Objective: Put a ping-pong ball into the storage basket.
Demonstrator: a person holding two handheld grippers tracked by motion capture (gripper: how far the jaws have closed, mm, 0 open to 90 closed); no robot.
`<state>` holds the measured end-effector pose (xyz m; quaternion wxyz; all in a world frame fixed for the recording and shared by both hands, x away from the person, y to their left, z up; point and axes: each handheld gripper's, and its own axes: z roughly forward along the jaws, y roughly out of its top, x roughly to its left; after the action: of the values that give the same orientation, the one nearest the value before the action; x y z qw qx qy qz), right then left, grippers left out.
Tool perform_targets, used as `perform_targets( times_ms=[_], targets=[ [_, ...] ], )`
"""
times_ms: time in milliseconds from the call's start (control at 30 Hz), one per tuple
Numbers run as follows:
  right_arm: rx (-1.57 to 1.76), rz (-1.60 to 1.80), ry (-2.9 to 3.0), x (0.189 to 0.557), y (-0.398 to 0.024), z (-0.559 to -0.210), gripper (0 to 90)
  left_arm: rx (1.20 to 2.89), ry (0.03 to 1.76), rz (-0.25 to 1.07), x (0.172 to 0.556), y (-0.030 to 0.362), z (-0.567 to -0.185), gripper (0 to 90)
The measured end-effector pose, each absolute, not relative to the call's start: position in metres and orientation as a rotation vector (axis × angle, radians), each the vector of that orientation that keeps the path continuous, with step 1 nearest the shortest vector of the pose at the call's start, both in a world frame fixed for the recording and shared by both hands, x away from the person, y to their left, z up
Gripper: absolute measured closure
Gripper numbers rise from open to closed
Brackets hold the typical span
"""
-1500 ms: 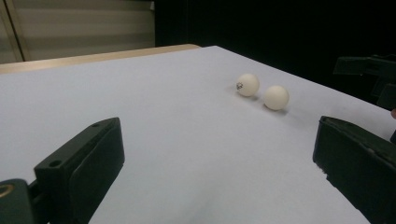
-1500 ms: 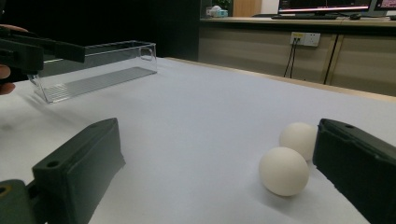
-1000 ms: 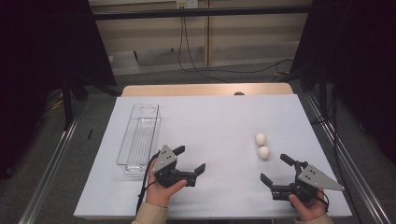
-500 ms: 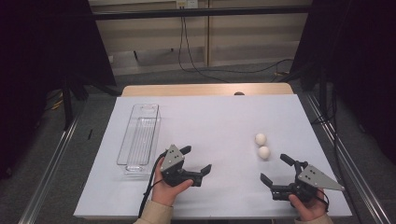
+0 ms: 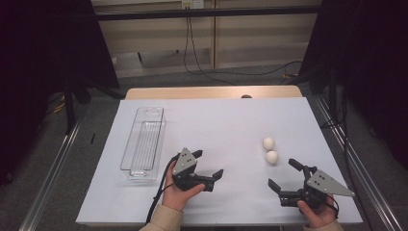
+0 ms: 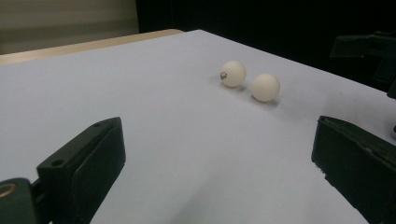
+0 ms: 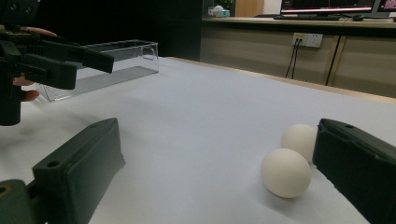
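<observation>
Two white balls lie side by side on the white table cover, the farther ball (image 5: 268, 143) just behind the nearer ball (image 5: 272, 157). My left gripper (image 5: 209, 162) is open and empty at the front centre, facing right toward them; its view shows the marked ball (image 6: 233, 73) and the plain ball (image 6: 265, 87) well ahead of the open left gripper (image 6: 217, 140). My right gripper (image 5: 281, 173) is open and empty, just in front of the balls. In its view the near ball (image 7: 286, 172) and far ball (image 7: 299, 137) lie close to its right jaw.
A long clear plastic tray (image 5: 143, 144) stands empty at the left of the table, also visible as the tray (image 7: 116, 60) behind the other hand's gripper (image 7: 70, 60). The table's wooden far edge (image 5: 211, 92) borders the white cover. Cables lie on the floor beyond.
My left gripper has shifted a little to the right, toward the balls. The right gripper and both balls have stayed where they were.
</observation>
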<state>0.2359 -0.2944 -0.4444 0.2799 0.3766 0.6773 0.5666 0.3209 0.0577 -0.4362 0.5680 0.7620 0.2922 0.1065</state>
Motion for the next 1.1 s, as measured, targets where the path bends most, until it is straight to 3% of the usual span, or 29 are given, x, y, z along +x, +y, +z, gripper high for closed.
perform_targets(
  times_ms=[1100],
  targets=[
    [1.000,1.523,1.820,0.236,-0.294,-0.444,1.1,1.838,0.664,0.237,0.326,0.037,-0.439,3.1]
  ],
)
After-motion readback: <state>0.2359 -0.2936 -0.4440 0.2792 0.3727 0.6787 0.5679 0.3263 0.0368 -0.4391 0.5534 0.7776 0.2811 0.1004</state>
